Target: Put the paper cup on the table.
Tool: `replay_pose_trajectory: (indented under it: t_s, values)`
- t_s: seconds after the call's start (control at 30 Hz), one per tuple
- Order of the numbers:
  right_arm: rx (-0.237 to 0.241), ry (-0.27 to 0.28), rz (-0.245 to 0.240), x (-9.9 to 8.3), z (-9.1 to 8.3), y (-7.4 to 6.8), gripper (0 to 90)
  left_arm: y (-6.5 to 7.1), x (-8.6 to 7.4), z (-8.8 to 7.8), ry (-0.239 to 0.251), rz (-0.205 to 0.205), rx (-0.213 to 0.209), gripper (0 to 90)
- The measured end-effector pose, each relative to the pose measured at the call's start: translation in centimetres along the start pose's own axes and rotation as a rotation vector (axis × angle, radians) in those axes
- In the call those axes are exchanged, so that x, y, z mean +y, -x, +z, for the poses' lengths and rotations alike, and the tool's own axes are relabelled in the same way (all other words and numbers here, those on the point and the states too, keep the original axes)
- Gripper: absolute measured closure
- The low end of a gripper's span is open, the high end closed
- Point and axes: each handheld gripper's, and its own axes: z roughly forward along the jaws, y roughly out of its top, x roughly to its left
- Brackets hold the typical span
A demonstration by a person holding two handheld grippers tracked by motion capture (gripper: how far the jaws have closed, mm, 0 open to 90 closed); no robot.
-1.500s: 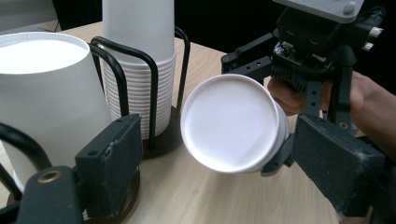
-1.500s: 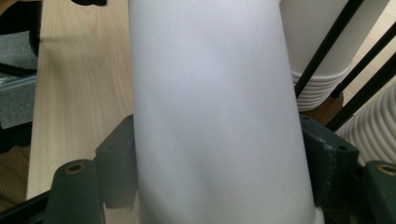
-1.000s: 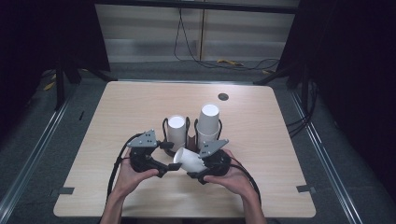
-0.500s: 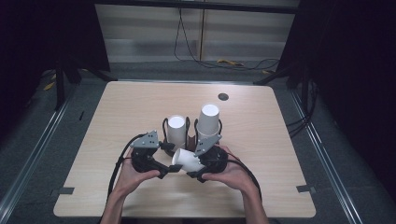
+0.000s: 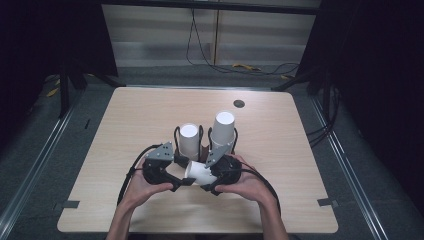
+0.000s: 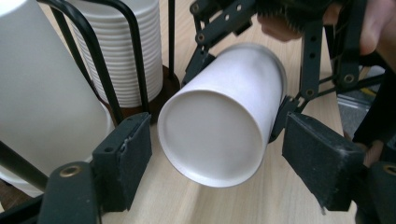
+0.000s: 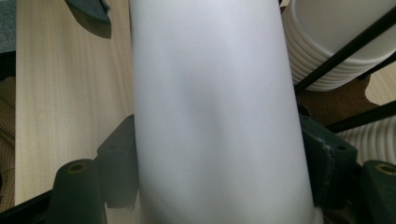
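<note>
Pale wooden worktop (image 5: 125, 130) carries two cup stacks. Just before them, the right hand-held gripper (image 5: 216, 176) clamps a white paper cup (image 5: 201, 173) lying sideways. The left hand-held gripper (image 6: 217, 156), jaws just closing, brackets its base without pressing.

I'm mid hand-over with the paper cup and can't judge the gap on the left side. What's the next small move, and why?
Probably close the left hand-held gripper a little more on the cup. Its jaws have just been closing, yet its pads sit either side of the cup's base with gaps showing. The right hand-held gripper is clamped on the cup's body, so it should hold until the left one has contact.
</note>
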Motion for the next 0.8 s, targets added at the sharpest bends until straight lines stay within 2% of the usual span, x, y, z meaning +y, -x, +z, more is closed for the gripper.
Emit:
replay_pose_trajectory:
  t_s: [0.03, 0.23, 0.27, 0.3, 0.33, 0.37, 0.43, 0.57, 0.6, 0.77, 0.8]
  values:
    - [0.004, -0.009, -0.011, 0.3, -0.1, 0.0, 26.0, 0.0, 0.0, 0.0, -0.016, 0.009, 0.002, 23.4]
    - [0.0, -0.049, -0.026, 0.6, 0.2, 0.1, 26.0, -0.1, -0.1, 0.3, -0.045, 0.002, 0.002, 20.8]
    - [-0.002, -0.064, -0.034, 0.7, 0.3, 0.0, 26.0, -0.1, -0.1, 0.5, -0.073, 0.011, 0.002, 20.9]
    - [-0.002, -0.064, -0.034, 0.7, 0.3, 0.0, 26.0, -0.1, -0.1, 0.5, -0.073, 0.011, 0.002, 21.6]
    - [0.002, -0.073, -0.048, 0.9, 0.4, -0.1, 26.0, 0.0, -0.1, 0.7, -0.125, 0.02, -0.011, 21.8]
    - [0.002, -0.073, -0.048, 0.9, 0.4, -0.1, 26.0, 0.0, -0.1, 0.7, -0.125, 0.02, -0.011, 20.7]
    - [0.007, -0.086, -0.054, 1.1, 0.5, -0.3, 26.0, 0.0, 0.0, 1.0, -0.164, 0.034, 0.004, 20.8]
    - [0.008, -0.113, -0.07, 1.2, 0.7, -0.3, 26.0, 0.1, 0.1, 1.1, -0.164, 0.042, -0.001, 23.7]
    - [0.013, -0.118, -0.065, 1.2, 0.7, -0.3, 26.0, 0.0, 0.2, 1.0, -0.181, 0.044, -0.006, 24.5]
    - [0.026, -0.12, -0.068, 1.2, 1.0, -0.4, 26.0, -0.1, 0.1, 1.2, -0.176, 0.03, -0.015, 24.9]
    - [0.037, -0.122, -0.075, 1.3, 1.1, -0.4, 26.0, -0.2, 0.2, 1.5, -0.19, 0.037, -0.032, 23.0]
